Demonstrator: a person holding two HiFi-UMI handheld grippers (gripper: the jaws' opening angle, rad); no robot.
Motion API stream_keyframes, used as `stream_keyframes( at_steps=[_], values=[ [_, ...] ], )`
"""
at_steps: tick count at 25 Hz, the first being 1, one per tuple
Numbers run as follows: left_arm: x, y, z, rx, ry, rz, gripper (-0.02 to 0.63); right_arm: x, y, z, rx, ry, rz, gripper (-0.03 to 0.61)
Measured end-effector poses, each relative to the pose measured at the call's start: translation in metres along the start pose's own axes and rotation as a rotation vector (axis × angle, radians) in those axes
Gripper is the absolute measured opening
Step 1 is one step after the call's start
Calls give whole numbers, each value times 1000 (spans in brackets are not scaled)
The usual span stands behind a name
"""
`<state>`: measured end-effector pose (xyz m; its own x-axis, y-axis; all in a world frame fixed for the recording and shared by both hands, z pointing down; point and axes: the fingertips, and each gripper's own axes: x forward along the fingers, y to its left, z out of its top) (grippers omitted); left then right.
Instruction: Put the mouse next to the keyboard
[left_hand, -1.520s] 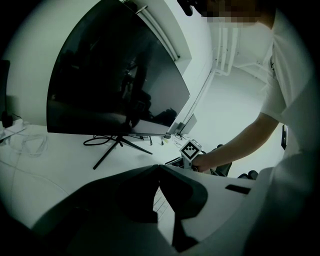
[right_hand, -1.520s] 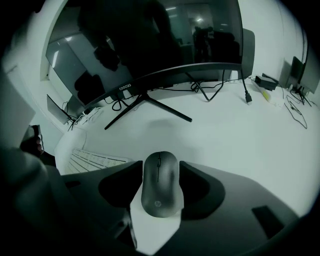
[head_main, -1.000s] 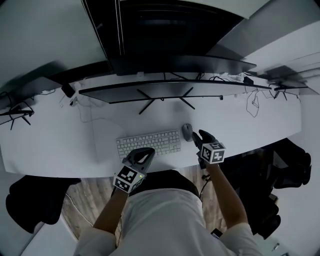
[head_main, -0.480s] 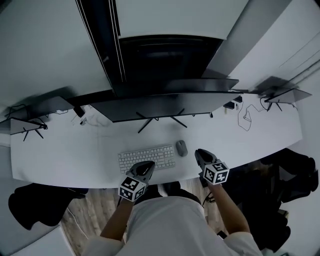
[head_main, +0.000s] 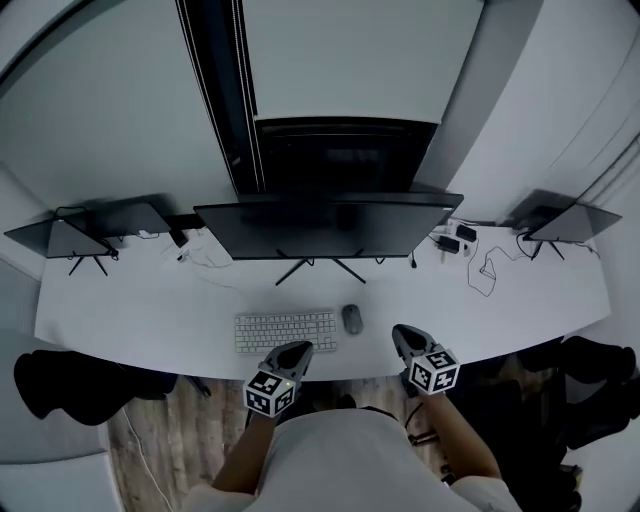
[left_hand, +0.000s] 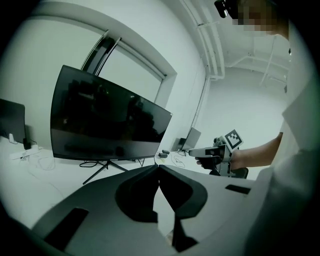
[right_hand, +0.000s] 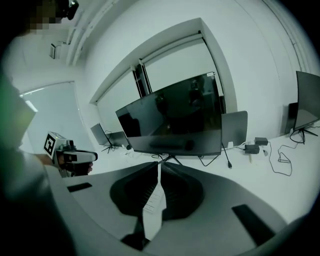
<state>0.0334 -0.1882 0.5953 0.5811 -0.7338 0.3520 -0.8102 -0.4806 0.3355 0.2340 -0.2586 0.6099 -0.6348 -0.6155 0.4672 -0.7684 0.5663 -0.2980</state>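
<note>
White curved desk (head_main: 150, 310) carries the mouse (head_main: 351, 318) just right of the keyboard (head_main: 285, 330), long axis toward the monitor (head_main: 320, 228), ahead-left of the seemingly nearer right gripper (head_main: 401, 333) (jaws closing tip to tip on nothing; left gripper (head_main: 299, 350) likewise pinched empty).

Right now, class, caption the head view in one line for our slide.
Mouse beside the keyboard on the desk; left gripper and right gripper shut, empty, at the near edge.

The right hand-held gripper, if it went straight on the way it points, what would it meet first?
Probably the big monitor, near its lower edge; depth is unclear. The right hand-held gripper has empty jaws closing.
</note>
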Motion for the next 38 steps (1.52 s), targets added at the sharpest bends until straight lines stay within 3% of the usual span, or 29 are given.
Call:
stream_keyframes(
  at_steps=[8,17,24,31,38],
  values=[
    [-20,-32,-4,6,-62,105,17,-44,-5,7,-88,-45,83,40],
    [-49,-63,2,3,-147,169,17,-71,4,8,-164,-72,142,40],
    [-73,-73,5,15,-175,181,17,-79,22,4,-198,-83,155,40],
    [-99,-61,-4,9,-166,187,17,-78,44,0,-199,-91,135,40],
    [-125,-46,-4,56,-133,164,17,-72,67,2,-174,-114,92,40]
  ],
)
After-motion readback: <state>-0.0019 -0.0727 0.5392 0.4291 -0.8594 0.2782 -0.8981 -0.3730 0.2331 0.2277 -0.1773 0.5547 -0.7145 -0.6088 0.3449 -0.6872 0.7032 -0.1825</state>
